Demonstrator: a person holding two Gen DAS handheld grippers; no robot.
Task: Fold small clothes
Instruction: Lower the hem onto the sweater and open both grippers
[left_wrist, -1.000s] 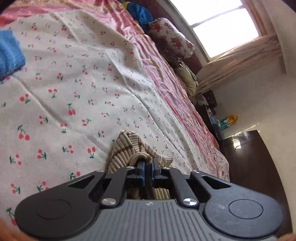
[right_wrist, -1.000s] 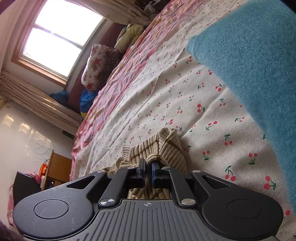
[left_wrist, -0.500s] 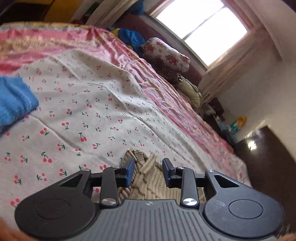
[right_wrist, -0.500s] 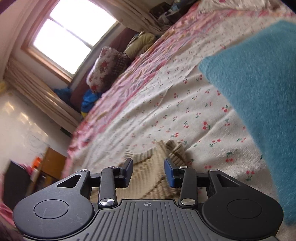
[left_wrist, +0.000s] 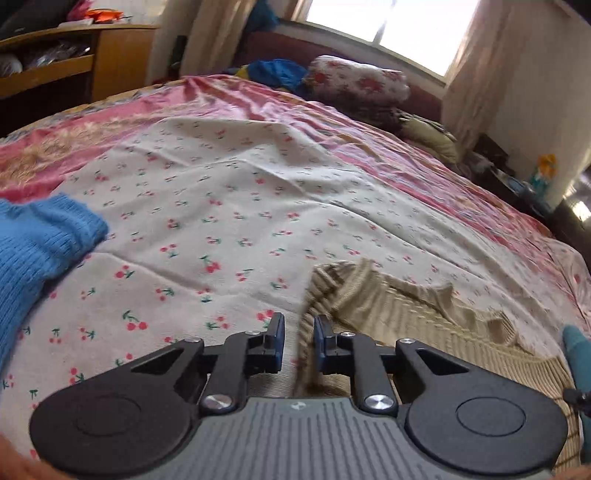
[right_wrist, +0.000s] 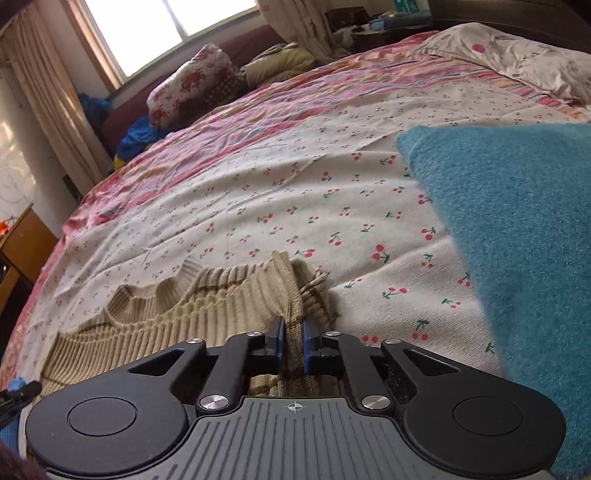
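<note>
A small beige ribbed sweater lies on the cherry-print sheet; it also shows in the right wrist view. My left gripper is open, its jaws standing either side of the sweater's left edge without pinching it. My right gripper has its jaws narrowly apart around a raised fold at the sweater's right end; whether they pinch it is unclear. The other gripper's teal tip shows at the left view's right edge.
A blue knit garment lies at the left. A teal fuzzy garment lies on the right of the bed. Floral pillows and a blue bundle sit by the window. A wooden shelf stands far left.
Both grippers were shut on the sweater a second ago, then opened. Both have tilted level over the bed. The right jaws have since narrowed around the fold.
</note>
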